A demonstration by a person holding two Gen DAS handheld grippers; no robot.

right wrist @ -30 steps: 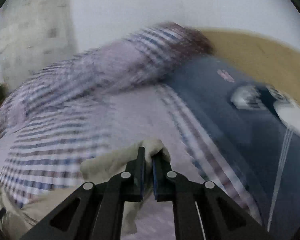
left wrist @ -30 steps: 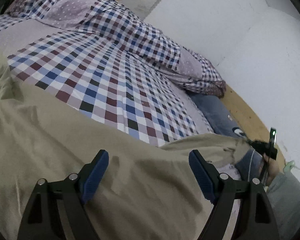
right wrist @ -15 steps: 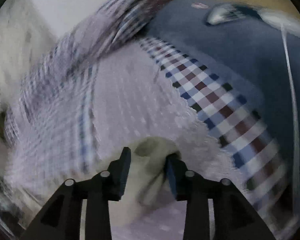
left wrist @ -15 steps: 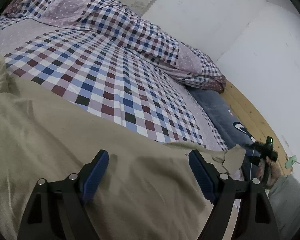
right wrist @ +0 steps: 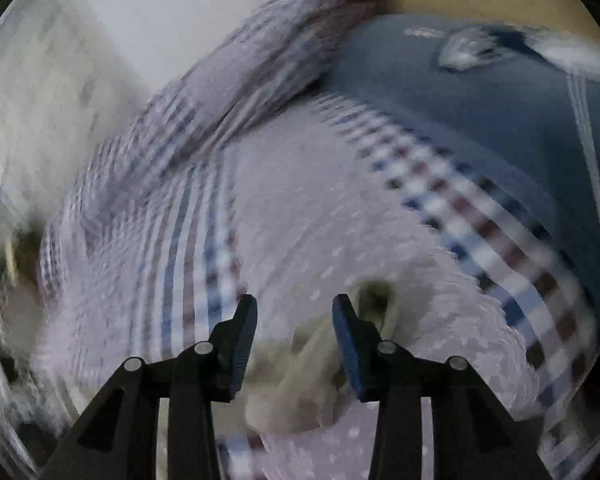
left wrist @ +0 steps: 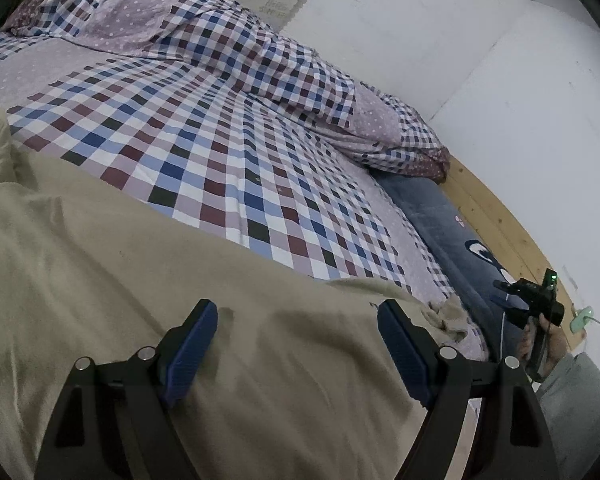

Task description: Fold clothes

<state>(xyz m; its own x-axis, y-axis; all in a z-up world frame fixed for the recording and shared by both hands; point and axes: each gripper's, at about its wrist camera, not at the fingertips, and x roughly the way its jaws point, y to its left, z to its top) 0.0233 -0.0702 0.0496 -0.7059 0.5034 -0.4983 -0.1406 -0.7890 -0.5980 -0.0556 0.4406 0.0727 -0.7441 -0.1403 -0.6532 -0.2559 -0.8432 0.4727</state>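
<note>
Left wrist view: beige garment [left wrist: 180, 320] spread flat on bed [left wrist: 220, 152] for folding — left gripper [left wrist: 296, 336] fingers released above it; right gripper [right wrist: 296, 320] fingers parted, corner loose between.

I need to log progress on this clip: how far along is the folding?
Early. The beige garment lies spread over the checked bedsheet, with no fold visible. Nothing is in hand: the left gripper hovers open above it, and the right gripper is open over a bunched corner. The folding itself is left.
</note>
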